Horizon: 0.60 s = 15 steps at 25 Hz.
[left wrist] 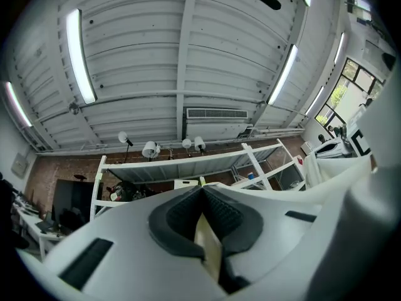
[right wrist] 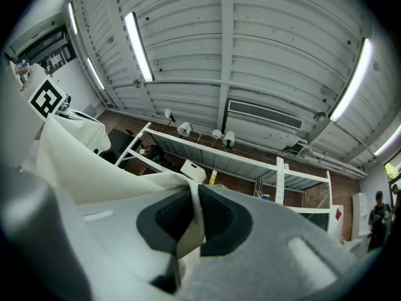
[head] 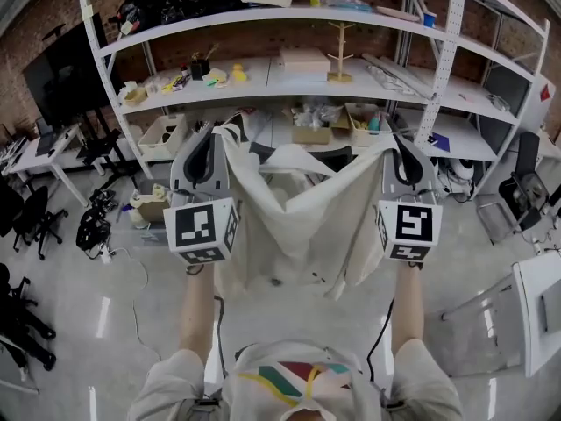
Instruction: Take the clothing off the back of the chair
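A cream-white garment [head: 298, 226] hangs spread in the air between my two grippers, in front of me, with its lower part drooping in folds. In the head view my left gripper [head: 215, 137] is shut on the garment's upper left corner and my right gripper [head: 400, 144] is shut on its upper right corner. Seen in the left gripper view, my left gripper [left wrist: 202, 198] points up toward the ceiling, a strip of the cloth [left wrist: 209, 248] pinched between its dark pads. My right gripper [right wrist: 193, 207] grips a fold too, and the cloth [right wrist: 94, 174] trails off to the left.
A white shelving rack [head: 289, 67] full of boxes and small items stands right behind the garment. A grey chair [head: 486, 318] and a white table [head: 545, 298] are at the lower right. Black office chairs [head: 35, 217] and floor cables [head: 98, 231] lie to the left.
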Tool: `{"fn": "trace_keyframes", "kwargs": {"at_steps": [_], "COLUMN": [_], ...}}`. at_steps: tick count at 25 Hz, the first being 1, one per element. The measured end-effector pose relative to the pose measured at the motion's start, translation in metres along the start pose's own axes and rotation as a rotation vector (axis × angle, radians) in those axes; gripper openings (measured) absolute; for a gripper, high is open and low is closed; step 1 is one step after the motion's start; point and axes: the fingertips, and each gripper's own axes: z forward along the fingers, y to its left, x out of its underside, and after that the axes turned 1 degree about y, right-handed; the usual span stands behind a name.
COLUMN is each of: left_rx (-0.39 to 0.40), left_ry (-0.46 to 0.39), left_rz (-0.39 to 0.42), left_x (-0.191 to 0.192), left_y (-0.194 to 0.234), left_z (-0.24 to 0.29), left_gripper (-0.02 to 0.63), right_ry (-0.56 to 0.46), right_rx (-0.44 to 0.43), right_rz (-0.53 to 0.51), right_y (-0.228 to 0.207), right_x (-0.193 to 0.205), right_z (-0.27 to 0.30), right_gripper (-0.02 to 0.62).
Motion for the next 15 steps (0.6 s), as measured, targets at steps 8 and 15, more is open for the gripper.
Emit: {"fn": "trace_keyframes", "kwargs": {"at_steps": [8, 15], "left_rx": [0.027, 0.029], "left_ry": [0.125, 0.173], "left_rz": [-0.037, -0.057], "left_x": [0.069, 0.110], "left_y": [-0.014, -0.030], "left_z": [-0.011, -0.035], "left_gripper": [0.012, 0.014], "right_ry": [0.130, 0.211], "right_rx": [-0.053, -0.107], "right_rz": [0.042, 0.044], "right_y": [0.034, 0.066], "right_x": [0.066, 0.105], "right_z": [-0.006, -0.023], "right_gripper": [0.008, 0.009]}}
